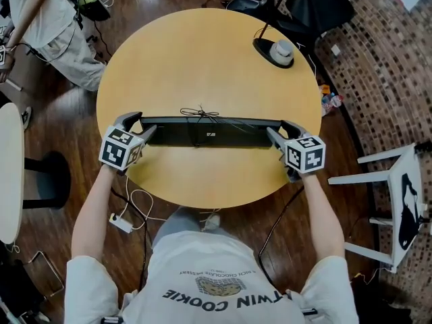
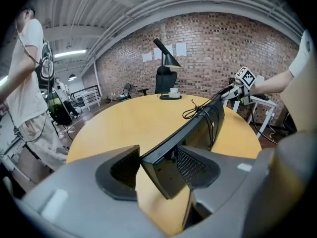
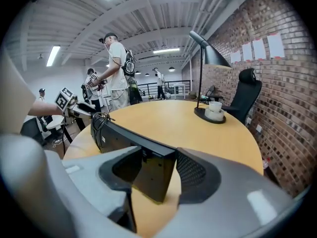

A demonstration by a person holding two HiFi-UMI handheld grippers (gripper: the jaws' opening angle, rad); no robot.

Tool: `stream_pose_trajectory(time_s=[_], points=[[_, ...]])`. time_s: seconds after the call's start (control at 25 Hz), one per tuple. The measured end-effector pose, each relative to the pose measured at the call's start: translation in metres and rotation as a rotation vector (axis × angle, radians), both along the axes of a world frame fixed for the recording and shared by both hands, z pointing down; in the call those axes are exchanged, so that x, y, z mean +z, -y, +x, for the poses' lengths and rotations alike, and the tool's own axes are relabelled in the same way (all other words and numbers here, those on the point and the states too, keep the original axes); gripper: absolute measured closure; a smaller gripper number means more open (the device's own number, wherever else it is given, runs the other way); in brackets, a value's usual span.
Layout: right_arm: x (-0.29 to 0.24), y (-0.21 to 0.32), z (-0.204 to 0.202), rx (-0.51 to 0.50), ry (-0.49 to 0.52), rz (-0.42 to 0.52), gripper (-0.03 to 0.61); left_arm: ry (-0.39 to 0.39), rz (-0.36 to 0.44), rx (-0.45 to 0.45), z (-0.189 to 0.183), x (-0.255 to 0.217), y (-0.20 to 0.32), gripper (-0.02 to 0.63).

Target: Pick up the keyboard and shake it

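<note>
Black keyboard (image 1: 209, 132) is held over the near half of the round yellow counter (image 1: 202, 52), tipped up on its long edge (its cord (image 1: 200, 114) is bundled on top). The left gripper (image 1: 140, 125) is clamped on one end and the right gripper (image 1: 278, 133) on the other, both above the counter's near side. A lamp base (image 1: 273, 51) sits at the counter's far right edge.

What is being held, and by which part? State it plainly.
The keyboard, held by its two short ends: the left gripper clamps one end, the right gripper the other.
</note>
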State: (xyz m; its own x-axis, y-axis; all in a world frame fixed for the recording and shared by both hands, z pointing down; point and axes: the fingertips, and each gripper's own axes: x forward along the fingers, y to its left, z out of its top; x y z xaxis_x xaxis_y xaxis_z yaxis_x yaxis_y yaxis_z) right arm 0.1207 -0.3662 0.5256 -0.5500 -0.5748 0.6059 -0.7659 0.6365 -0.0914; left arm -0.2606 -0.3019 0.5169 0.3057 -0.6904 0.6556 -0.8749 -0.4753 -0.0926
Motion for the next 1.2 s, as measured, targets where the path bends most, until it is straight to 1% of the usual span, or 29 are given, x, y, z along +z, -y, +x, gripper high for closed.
stream_pose_trajectory(time_s=[0.24,0.4,0.56,0.72,0.8,0.88,1.04,1.12,1.2], points=[[-0.008,-0.024,0.004,-0.027,-0.066,0.066,0.359,0.083,0.021,0.013,0.005,-0.006,-0.025,0.377],[-0.011,-0.040,0.007,-0.053,-0.119,0.109,0.361,0.189,0.034,0.037,0.008,-0.007,-0.041,0.390],[-0.011,-0.055,0.010,-0.077,-0.177,0.155,0.364,0.262,0.019,0.034,0.013,-0.007,-0.056,0.393],[-0.012,-0.069,0.012,-0.066,-0.256,0.184,0.364,0.368,-0.007,0.020,0.016,-0.004,-0.070,0.393],[-0.012,-0.077,0.011,-0.076,-0.290,0.203,0.364,0.424,-0.019,0.018,0.017,-0.002,-0.076,0.393],[-0.010,-0.086,0.010,-0.110,-0.365,0.253,0.364,0.488,-0.020,0.022,0.019,0.001,-0.084,0.393],[0.000,-0.097,0.008,-0.215,-0.605,0.395,0.364,0.610,-0.002,0.039,0.024,0.004,-0.094,0.394],[0.005,-0.103,0.006,-0.265,-0.679,0.437,0.376,0.642,-0.008,0.047,0.026,0.007,-0.098,0.397],[0.010,-0.109,0.005,-0.308,-0.728,0.467,0.391,0.668,-0.014,0.059,0.026,0.010,-0.102,0.400]])
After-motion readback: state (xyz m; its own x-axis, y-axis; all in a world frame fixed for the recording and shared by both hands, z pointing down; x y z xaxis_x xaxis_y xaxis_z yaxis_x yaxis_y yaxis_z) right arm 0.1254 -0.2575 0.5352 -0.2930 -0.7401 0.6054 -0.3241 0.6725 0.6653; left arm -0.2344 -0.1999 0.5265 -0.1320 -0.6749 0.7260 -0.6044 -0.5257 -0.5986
